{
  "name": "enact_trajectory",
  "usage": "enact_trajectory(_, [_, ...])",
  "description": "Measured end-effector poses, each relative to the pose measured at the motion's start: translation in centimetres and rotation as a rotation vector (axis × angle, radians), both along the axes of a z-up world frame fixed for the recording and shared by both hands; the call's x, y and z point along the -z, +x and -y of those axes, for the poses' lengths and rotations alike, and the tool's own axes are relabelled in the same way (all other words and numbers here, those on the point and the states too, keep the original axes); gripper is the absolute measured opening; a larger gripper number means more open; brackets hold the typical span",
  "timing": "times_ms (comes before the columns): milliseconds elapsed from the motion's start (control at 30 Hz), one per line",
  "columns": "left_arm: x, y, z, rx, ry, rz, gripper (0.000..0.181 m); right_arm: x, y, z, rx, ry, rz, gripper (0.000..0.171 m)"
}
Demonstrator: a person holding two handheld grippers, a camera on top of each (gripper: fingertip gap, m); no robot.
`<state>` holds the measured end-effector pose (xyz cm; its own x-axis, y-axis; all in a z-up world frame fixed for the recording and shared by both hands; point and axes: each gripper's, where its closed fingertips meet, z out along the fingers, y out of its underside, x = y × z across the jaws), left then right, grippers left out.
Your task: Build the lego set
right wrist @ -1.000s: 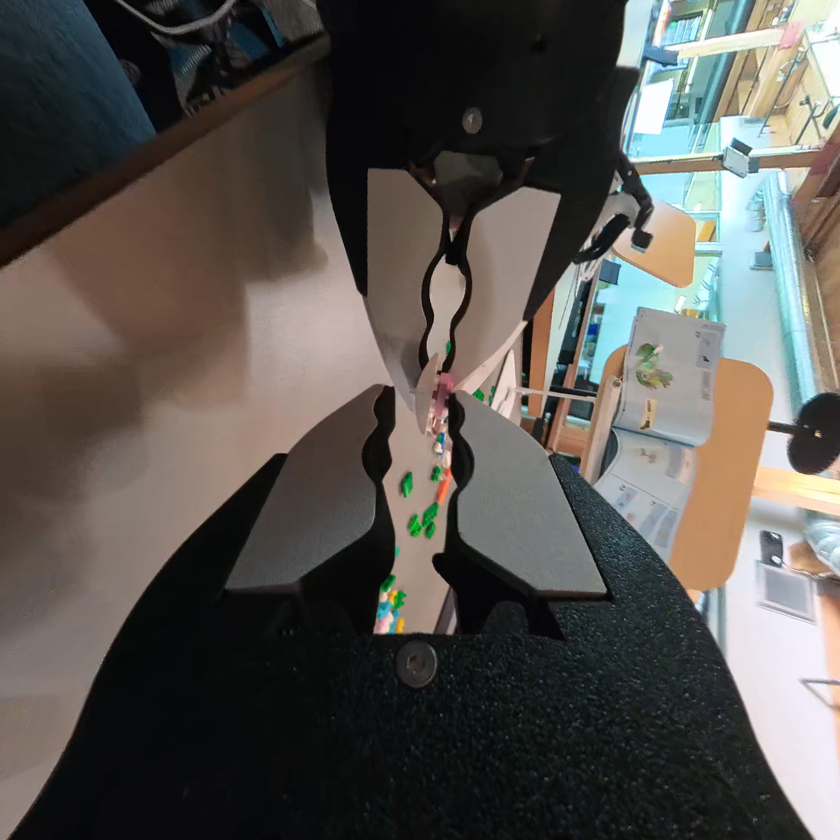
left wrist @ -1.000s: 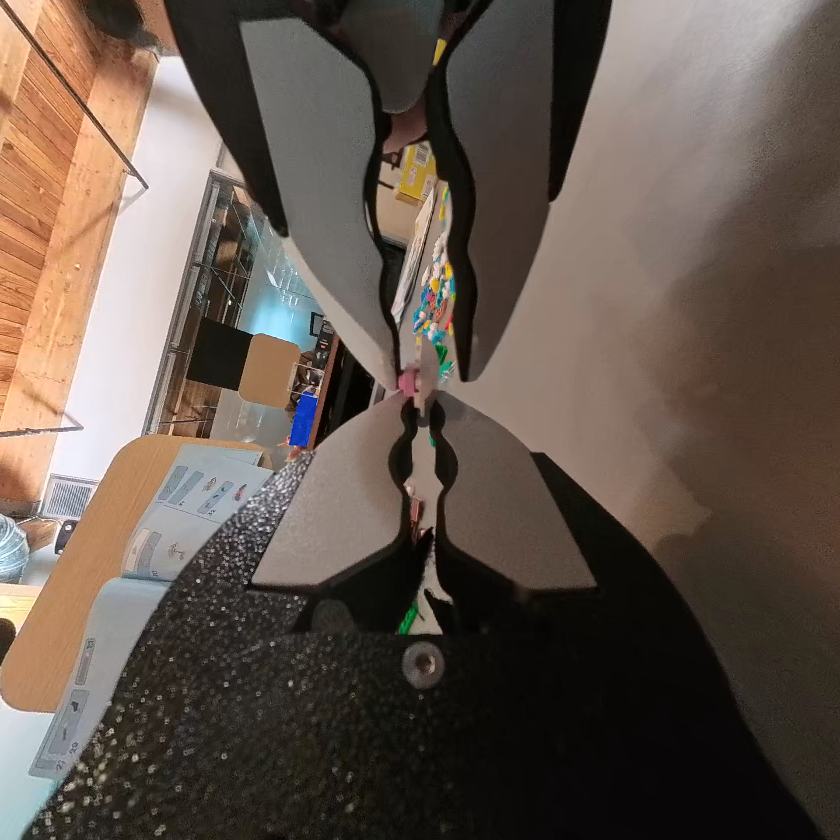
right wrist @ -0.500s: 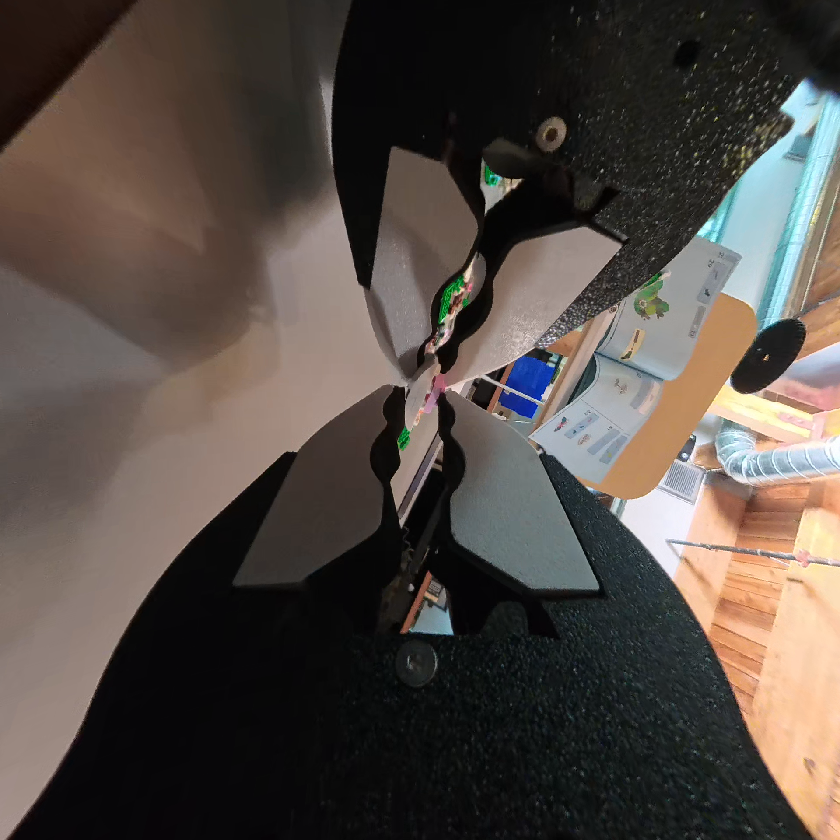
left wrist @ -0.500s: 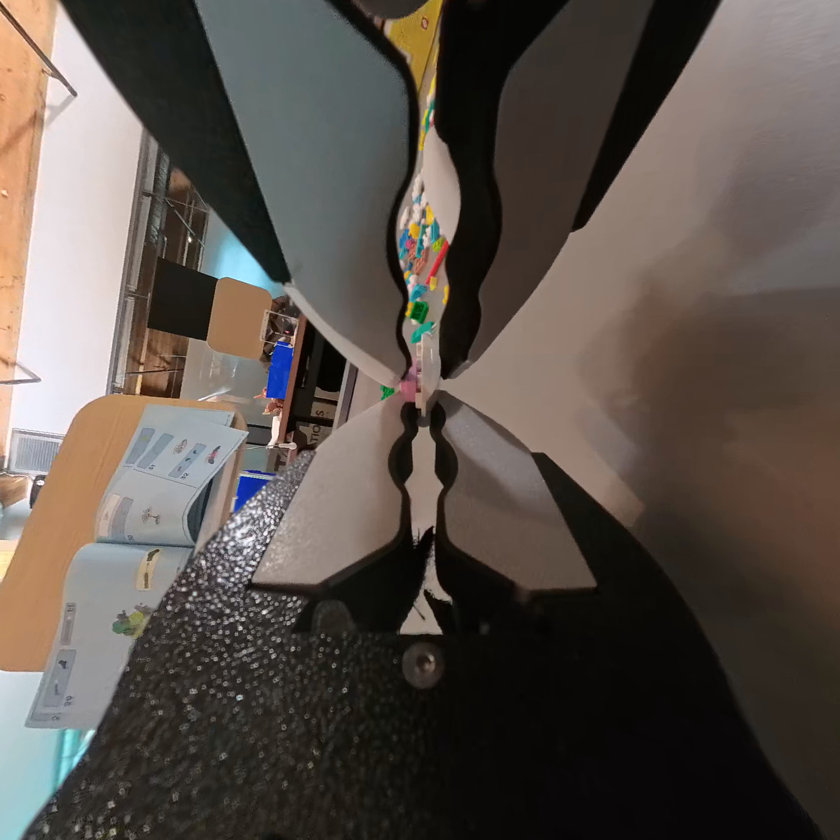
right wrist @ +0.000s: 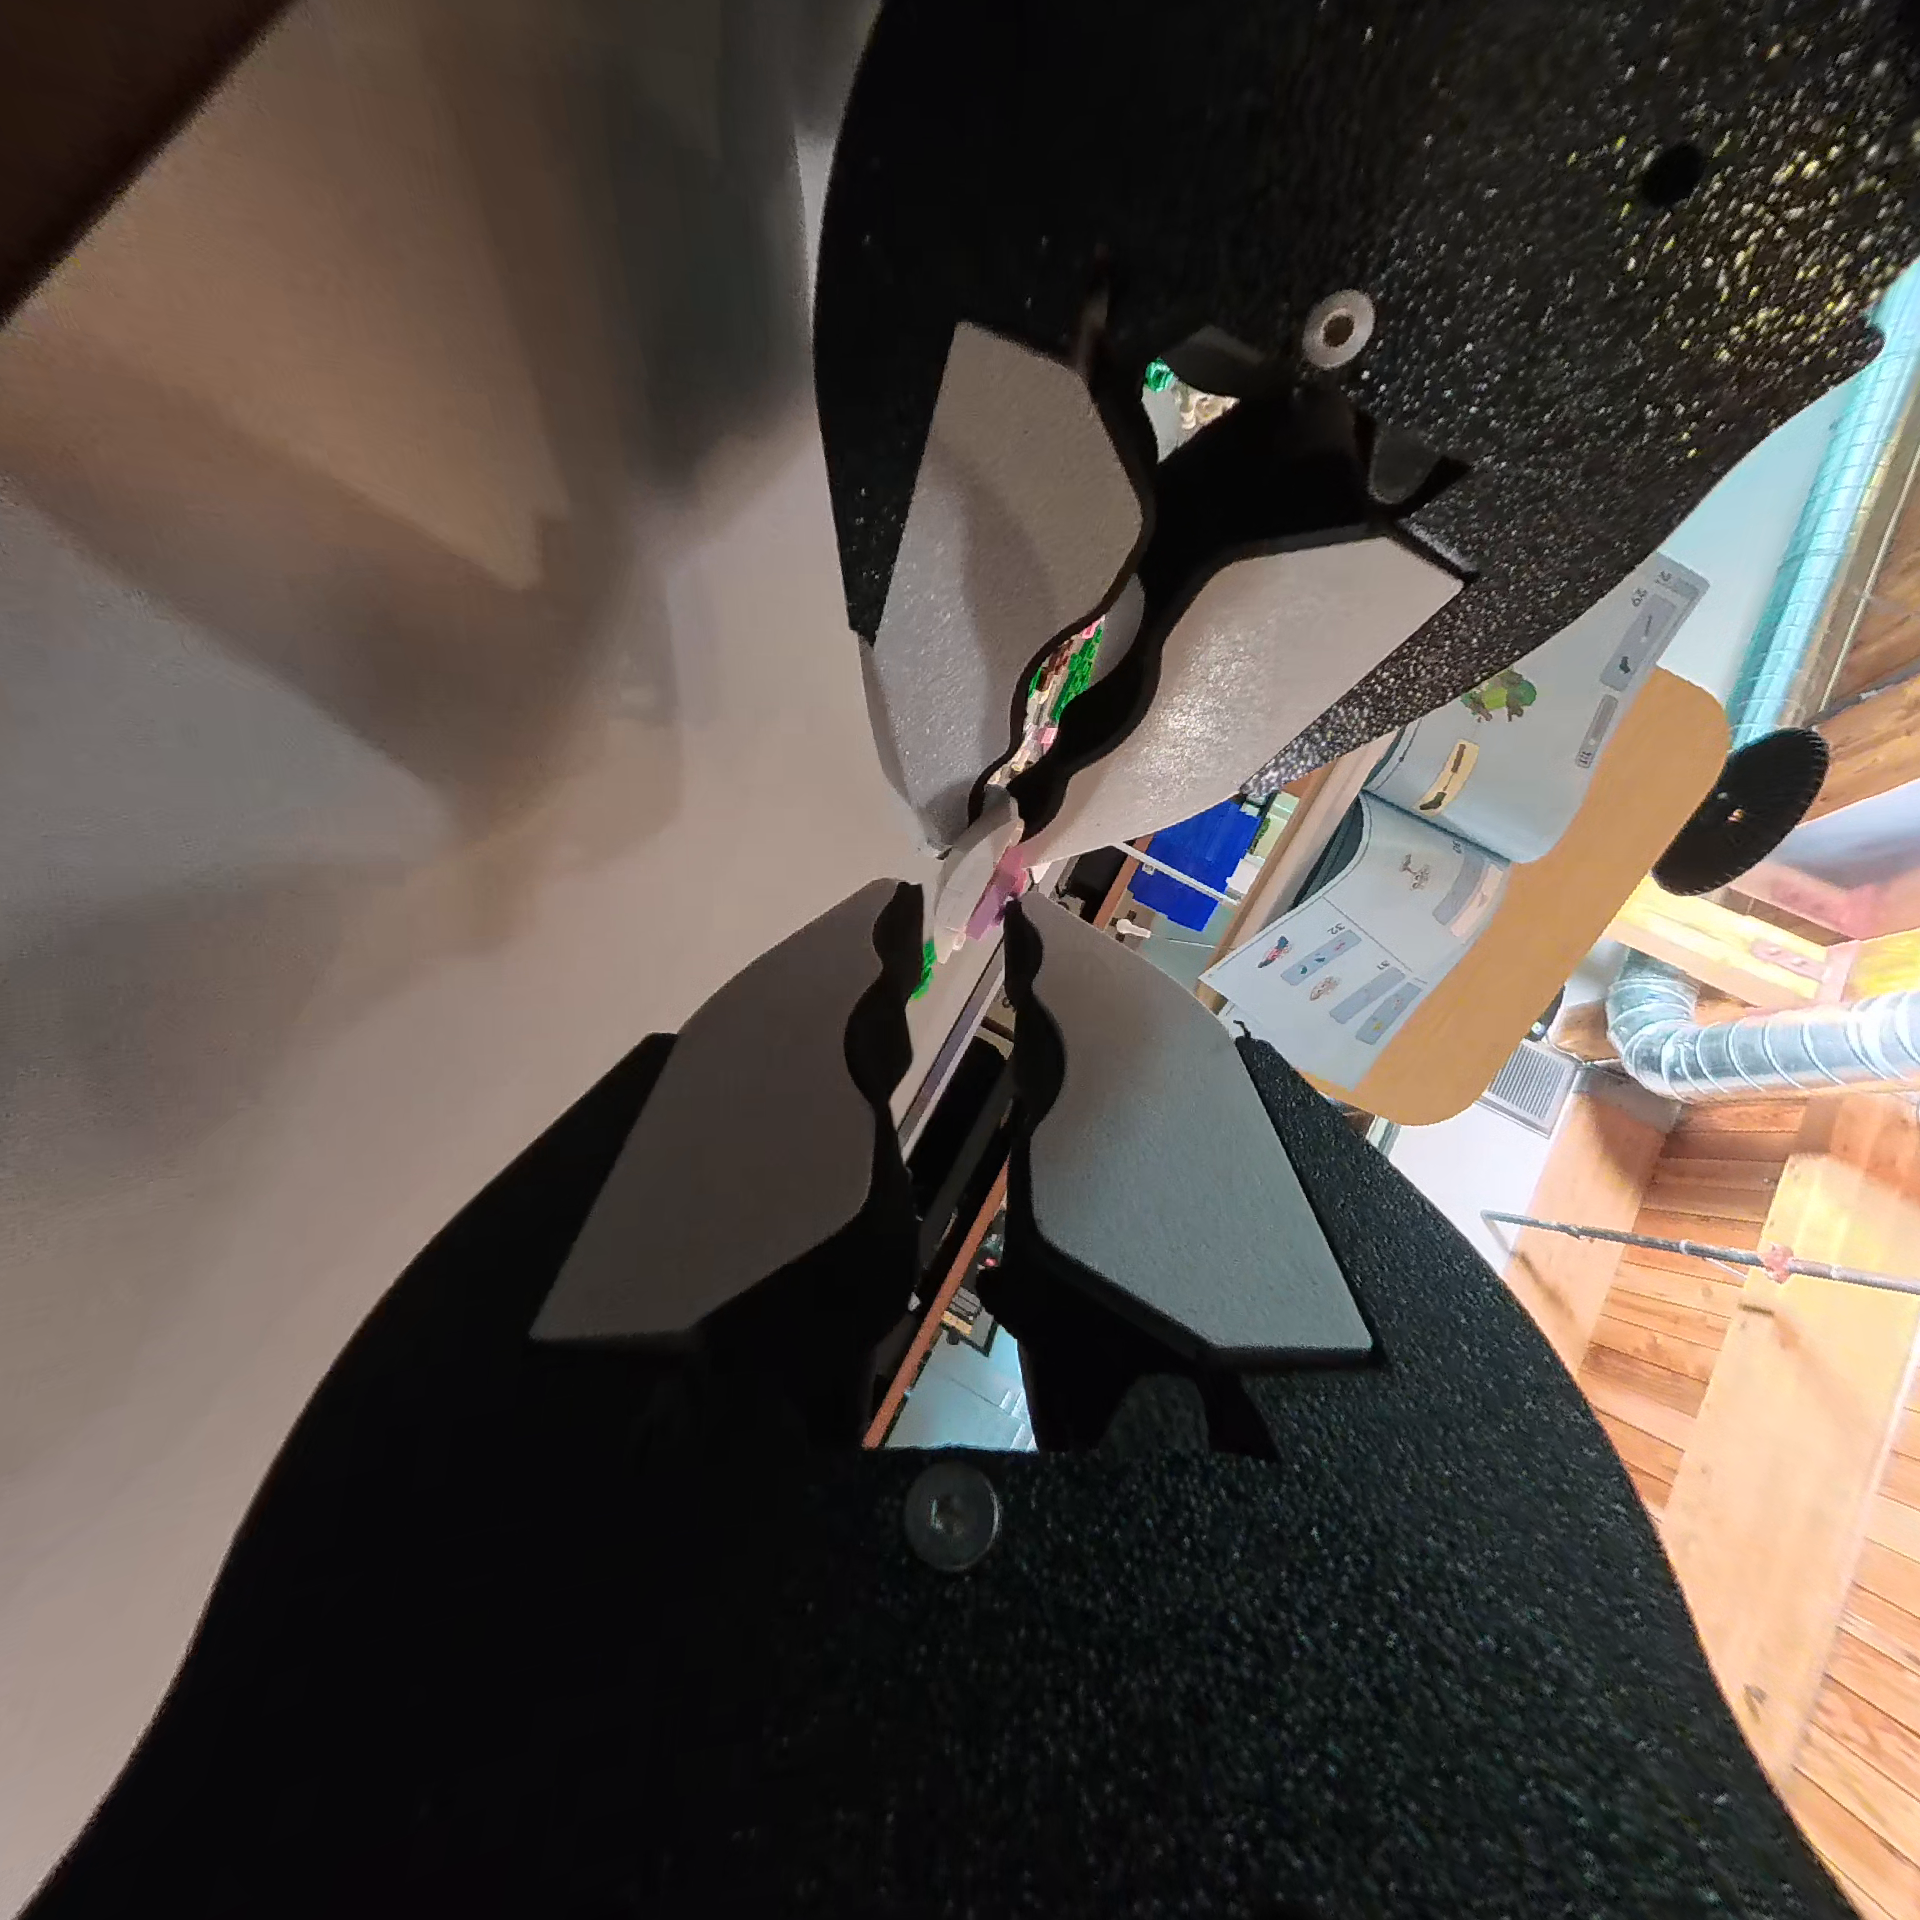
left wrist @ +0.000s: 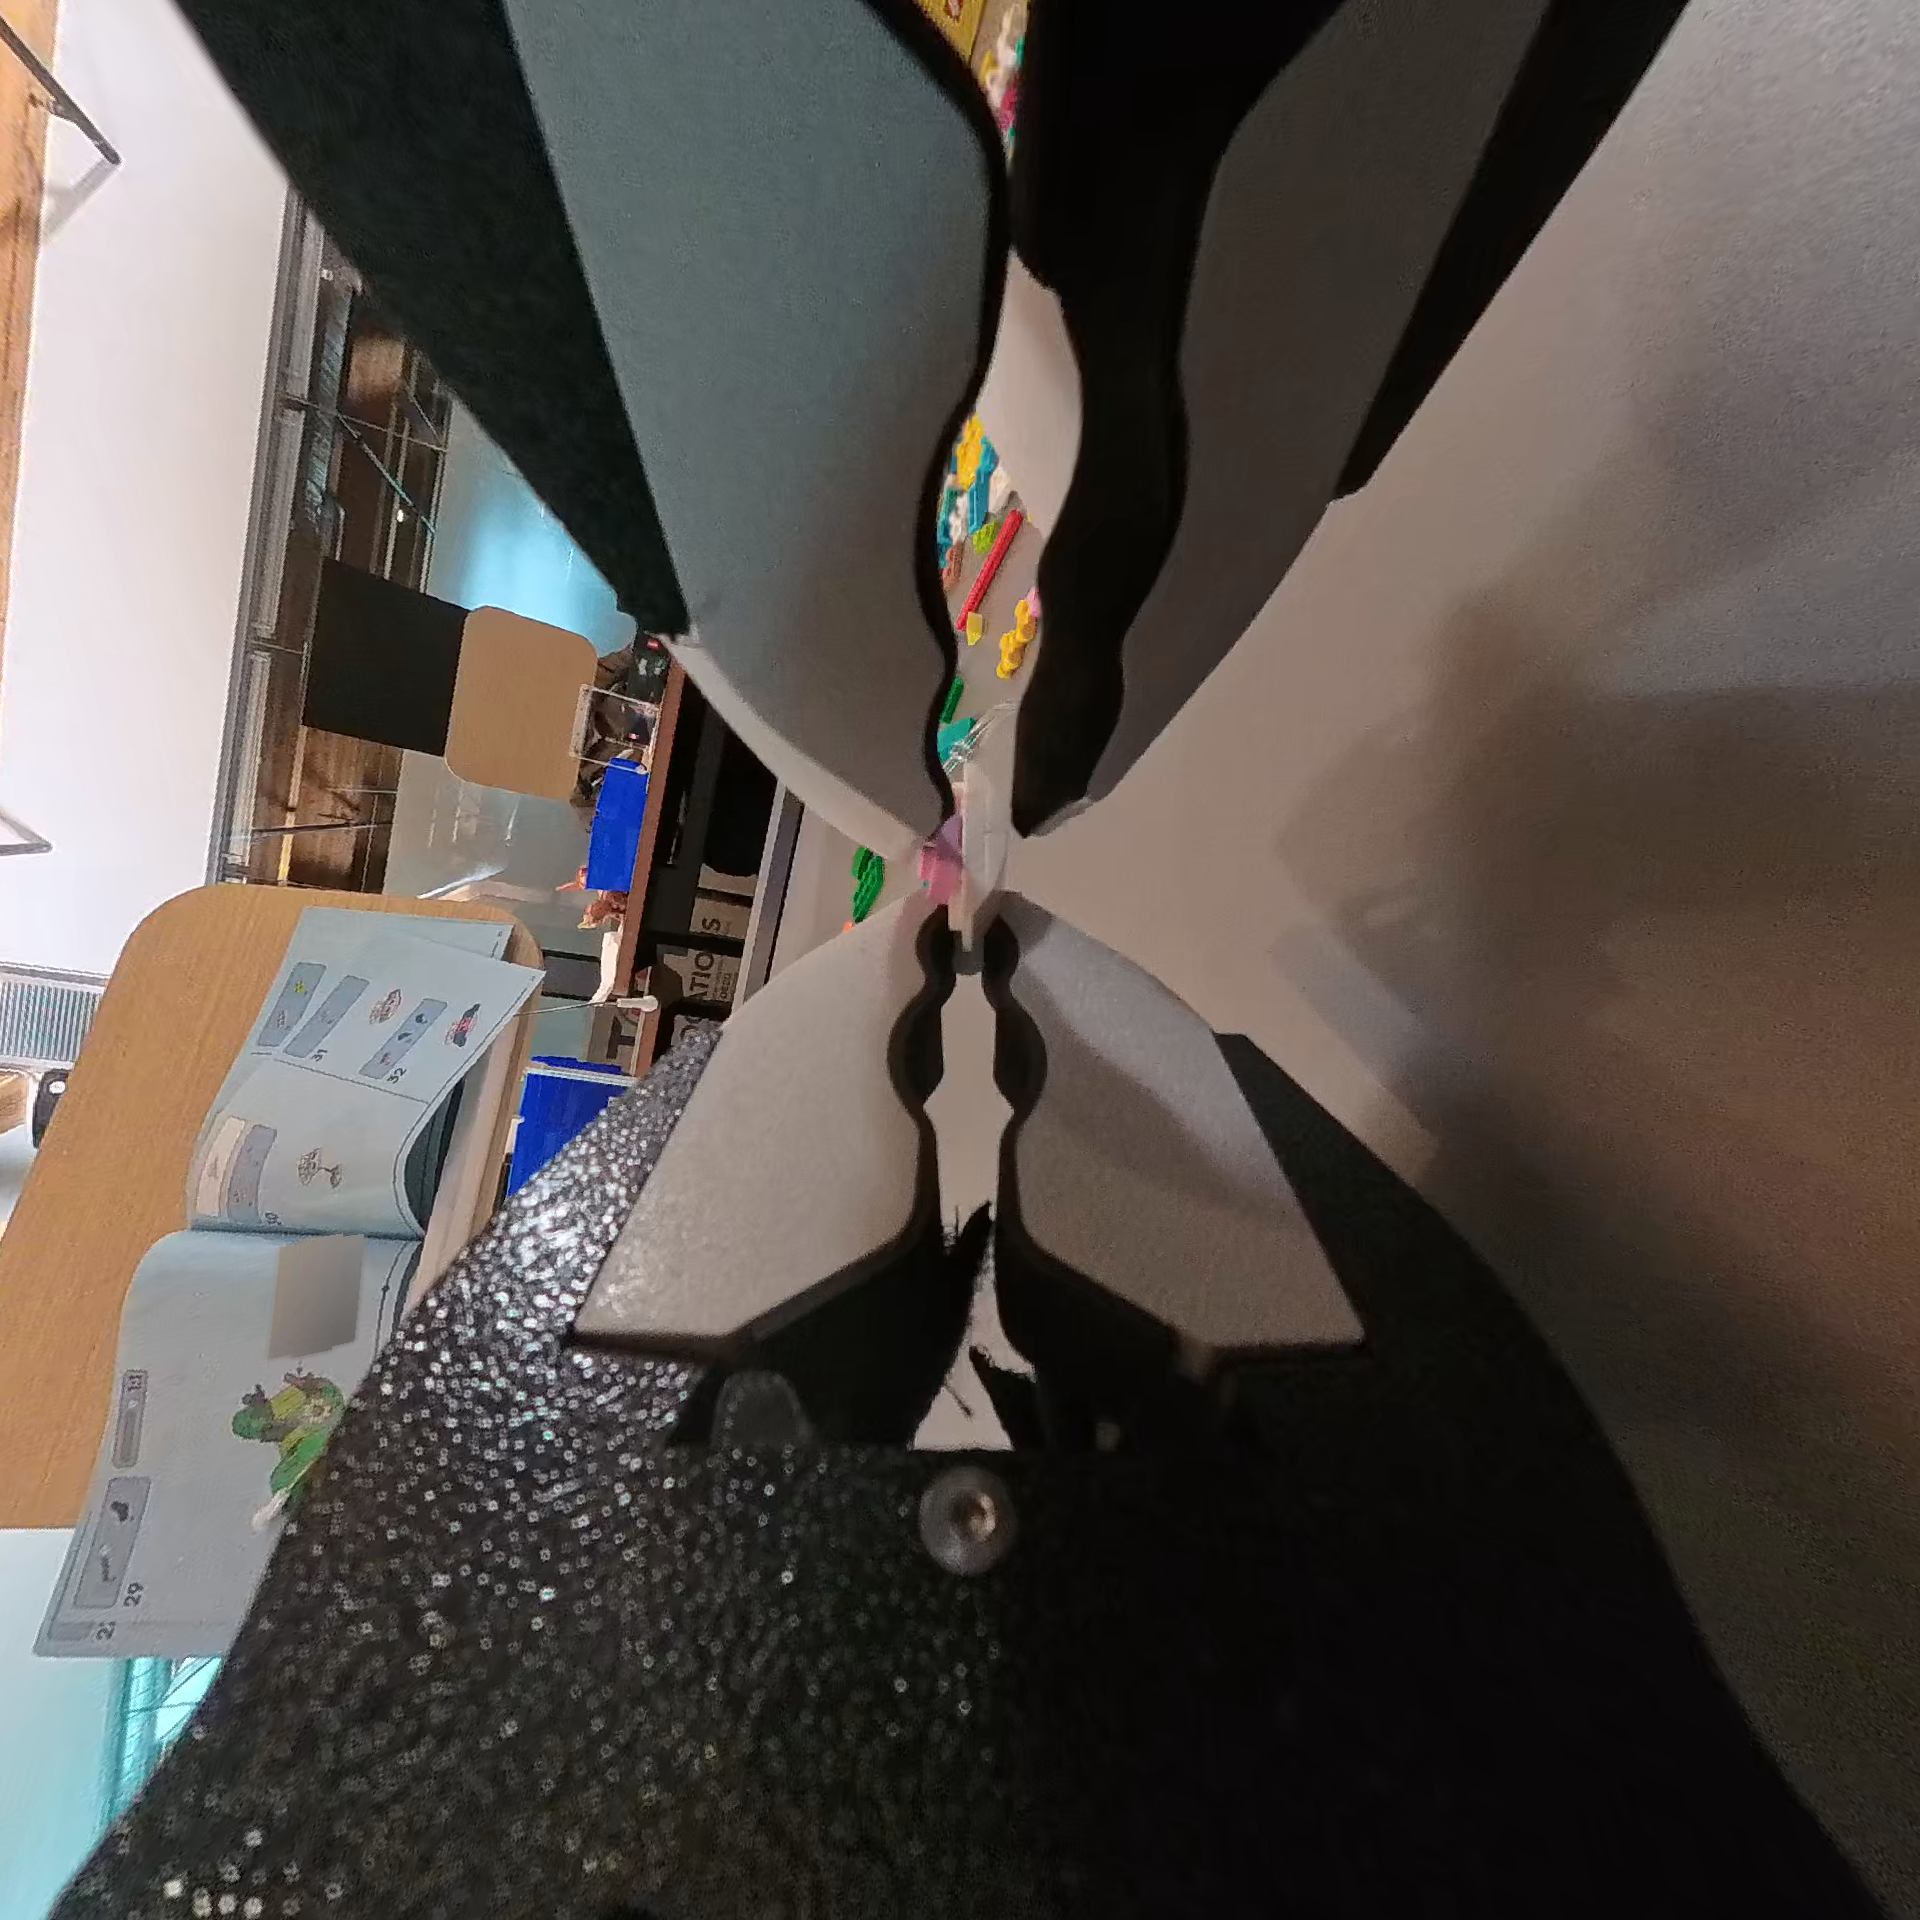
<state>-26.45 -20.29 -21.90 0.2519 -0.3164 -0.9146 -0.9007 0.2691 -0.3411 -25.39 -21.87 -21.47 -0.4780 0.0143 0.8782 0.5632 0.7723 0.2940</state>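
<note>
My two grippers meet tip to tip above the white table (left wrist: 1558,727). Between them is a small white round lego plate (left wrist: 984,857) with a pink piece (left wrist: 940,871) on its face. My left gripper (left wrist: 961,930) is shut on the lower edge of the white plate. My right gripper (right wrist: 963,902) is shut across the white plate (right wrist: 958,883) and the pink piece (right wrist: 995,891), squeezing them together. In the left wrist view the right gripper (left wrist: 977,821) fills the top. In the right wrist view the left gripper (right wrist: 987,816) comes in from the top.
Several loose coloured lego pieces (left wrist: 982,540) lie on the table beyond the grippers, with green ones (left wrist: 868,878) nearer. An open instruction booklet (left wrist: 343,1122) rests on a wooden stand (left wrist: 94,1195) to the side. It also shows in the right wrist view (right wrist: 1455,862). My left and right fingertips are right by each other.
Both grippers have tilted and turned together with the plate and pink piece still held between them. The right gripper now sits closer and larger in the left wrist view.
</note>
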Motion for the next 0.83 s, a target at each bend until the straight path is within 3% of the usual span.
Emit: enact_trajectory(833, [0.88, 0.12, 0.19, 0.03, -0.085, 0.013, 0.005, 0.57, 0.02, -0.1, -0.048, -0.105, 0.037, 0.012])
